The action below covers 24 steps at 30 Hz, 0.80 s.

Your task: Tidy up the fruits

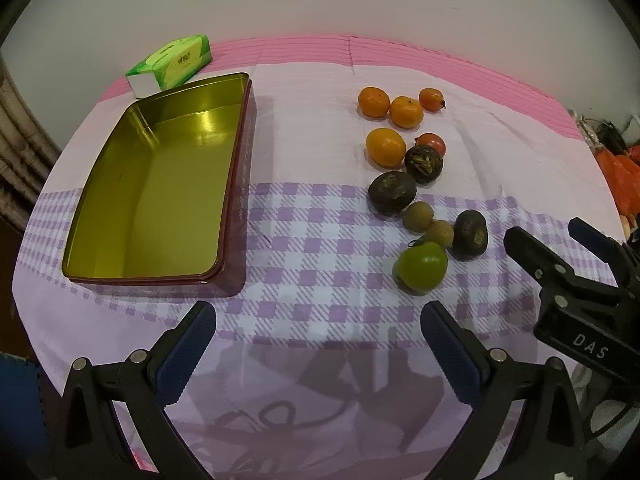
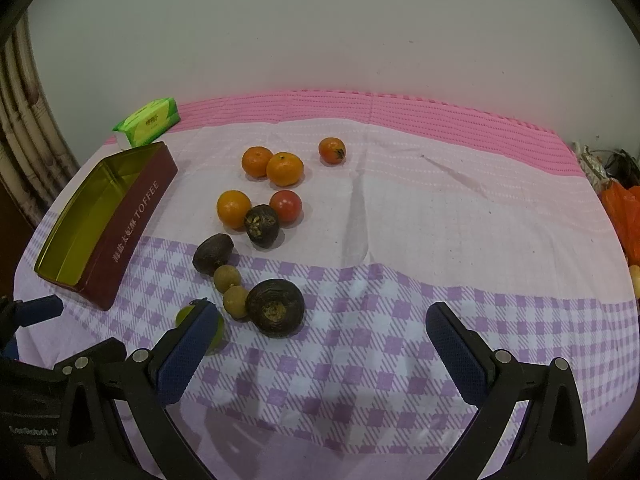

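Both the left gripper (image 1: 318,320) and the right gripper (image 2: 322,320) are held above the tablecloth (image 1: 320,152) with fingers spread apart and nothing between them. The fruits (image 1: 404,168) are found loose on the cloth, well apart from the tin (image 1: 160,184), in which nothing is seen. A tissue pack (image 1: 172,62) is noted behind the tin.

The left claw (image 1: 318,320) hangs with its two blue-padded fingers (image 1: 188,350) spread wide and nothing between them. The right claw (image 2: 322,322) is likewise spread wide and holds nothing. Seen from the left wrist view, the right claw sits off to the right, angled inward.
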Each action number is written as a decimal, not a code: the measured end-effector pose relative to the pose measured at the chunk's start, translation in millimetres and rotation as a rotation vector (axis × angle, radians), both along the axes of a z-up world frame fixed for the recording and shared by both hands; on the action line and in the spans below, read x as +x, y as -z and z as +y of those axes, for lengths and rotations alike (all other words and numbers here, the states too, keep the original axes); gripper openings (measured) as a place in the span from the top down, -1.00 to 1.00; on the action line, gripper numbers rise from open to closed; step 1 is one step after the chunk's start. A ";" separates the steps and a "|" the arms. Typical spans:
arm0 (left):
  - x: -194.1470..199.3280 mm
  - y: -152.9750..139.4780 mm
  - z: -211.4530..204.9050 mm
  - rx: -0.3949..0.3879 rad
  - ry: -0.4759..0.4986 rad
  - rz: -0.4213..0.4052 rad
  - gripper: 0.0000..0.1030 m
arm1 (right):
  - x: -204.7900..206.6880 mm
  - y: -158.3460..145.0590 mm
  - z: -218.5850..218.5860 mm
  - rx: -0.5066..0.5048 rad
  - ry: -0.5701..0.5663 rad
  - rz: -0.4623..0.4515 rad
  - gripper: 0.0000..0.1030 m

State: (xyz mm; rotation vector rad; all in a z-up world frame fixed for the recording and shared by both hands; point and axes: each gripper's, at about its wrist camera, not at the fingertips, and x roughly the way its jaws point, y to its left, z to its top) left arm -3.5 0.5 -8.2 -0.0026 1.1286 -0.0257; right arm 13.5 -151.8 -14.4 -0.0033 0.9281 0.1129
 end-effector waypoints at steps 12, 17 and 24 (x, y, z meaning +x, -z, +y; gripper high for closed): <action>1.6 2.4 2.1 0.024 -0.019 0.010 -0.94 | -0.2 0.1 2.8 0.003 -0.012 0.000 -1.00; 3.2 3.6 3.1 0.023 -0.019 0.010 -0.94 | -0.5 0.3 3.9 0.002 -0.011 -0.001 -1.00; 3.3 5.3 5.1 0.025 -0.022 0.017 -0.94 | -1.8 0.3 4.1 -0.017 -0.017 -0.018 -1.00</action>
